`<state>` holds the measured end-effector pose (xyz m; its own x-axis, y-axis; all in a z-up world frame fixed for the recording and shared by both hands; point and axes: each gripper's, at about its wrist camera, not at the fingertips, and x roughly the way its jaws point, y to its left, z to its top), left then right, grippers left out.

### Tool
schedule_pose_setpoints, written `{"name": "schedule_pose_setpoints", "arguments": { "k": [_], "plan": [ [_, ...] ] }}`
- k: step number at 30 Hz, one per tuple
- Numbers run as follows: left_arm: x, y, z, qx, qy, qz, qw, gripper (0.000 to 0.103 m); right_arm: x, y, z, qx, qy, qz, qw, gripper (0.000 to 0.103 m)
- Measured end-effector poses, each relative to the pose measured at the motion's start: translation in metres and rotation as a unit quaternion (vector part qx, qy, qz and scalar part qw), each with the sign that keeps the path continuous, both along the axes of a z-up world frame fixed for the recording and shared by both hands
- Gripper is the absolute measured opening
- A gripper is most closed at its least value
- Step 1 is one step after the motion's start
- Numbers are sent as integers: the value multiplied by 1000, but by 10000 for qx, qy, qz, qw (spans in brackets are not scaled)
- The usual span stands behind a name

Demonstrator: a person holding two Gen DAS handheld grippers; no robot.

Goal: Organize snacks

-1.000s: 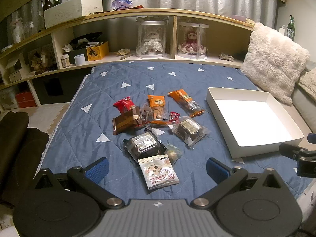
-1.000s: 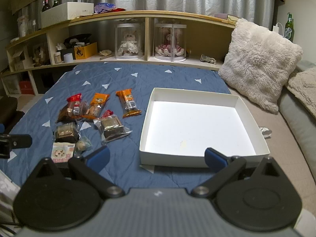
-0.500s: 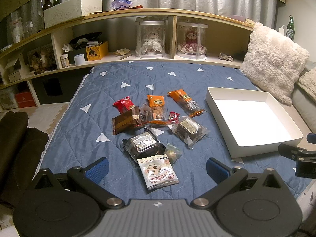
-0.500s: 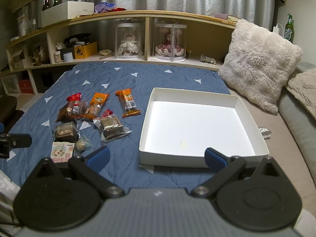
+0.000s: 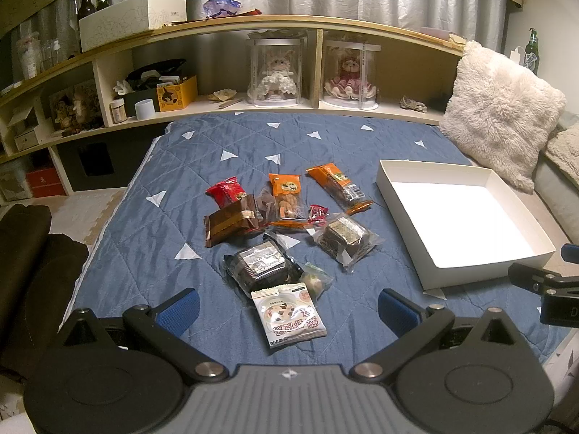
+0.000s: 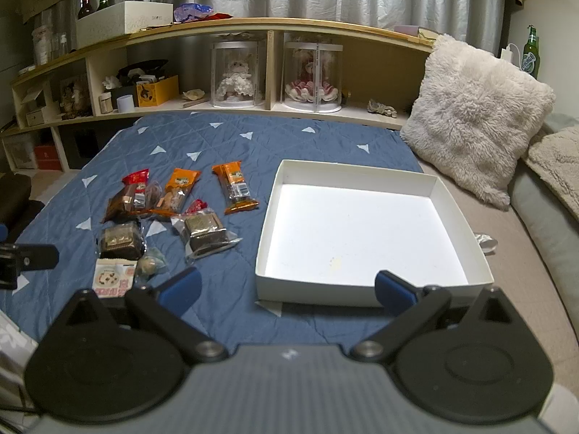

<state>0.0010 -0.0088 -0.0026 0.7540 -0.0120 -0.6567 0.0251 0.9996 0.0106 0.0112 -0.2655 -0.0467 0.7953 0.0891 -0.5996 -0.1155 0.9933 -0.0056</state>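
While both grippers hang over the near edge of the blue quilt (image 5: 224, 137), neither holds anything: the left gripper (image 5: 287, 305) has its two blue-padded fingers spread wide, and the right gripper (image 6: 286, 287) likewise stands with its fingers far apart.

Taking the white box (image 5: 394, 184) as landmark, nine snack packs lie on the quilt to its left, all outside it. Farthest from the box are a red pack (image 5: 226, 191) and a brown bar (image 5: 231, 222), the bar just in front of the red one and touching it. Nearer the box come a clear pack with dark pieces (image 5: 266, 204), an orange pack (image 5: 286, 197) and a small red pack (image 5: 317, 213). A second, longer orange pack (image 5: 338, 186) lies closest to the box's far corner. In front of these sit two clear-wrapped dark cakes, one (image 5: 260, 264) further from the box, the other (image 5: 343, 238) nearer it. A small round sweet in clear wrap (image 5: 315, 282) touches the white cookie pack (image 5: 289, 316), which lies between the left gripper's fingers, nearest the camera.

That one box is open and holds nothing; beyond its far right corner one fluffy cushion (image 6: 474, 115) leans.
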Motion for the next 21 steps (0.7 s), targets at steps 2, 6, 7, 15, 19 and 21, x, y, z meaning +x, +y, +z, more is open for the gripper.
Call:
{"name": "schedule_pose_setpoints", "arguments": {
  "k": [2,6,7,15,19,21],
  "plan": [
    [0,0,0,-2,1,0,10000,103,0,0,0,0,0,0,10000,102],
    [0,0,0,-6,0,2,10000,103,0,0,0,-3,2,-1,10000,102],
    [0,-1,0,-7,1,7,10000,103,0,0,0,0,2,-2,10000,102],
    [1,-8,-2,11,42,74,10000,103,1,1,0,-26,-4,22,10000,102],
    [7,-5,-3,-9,93,136,9999,103,4,3,2,-15,1,92,10000,102],
    [11,-5,-5,-14,155,179,9997,103,7,4,2,30,16,137,9999,102]
  ]
}}
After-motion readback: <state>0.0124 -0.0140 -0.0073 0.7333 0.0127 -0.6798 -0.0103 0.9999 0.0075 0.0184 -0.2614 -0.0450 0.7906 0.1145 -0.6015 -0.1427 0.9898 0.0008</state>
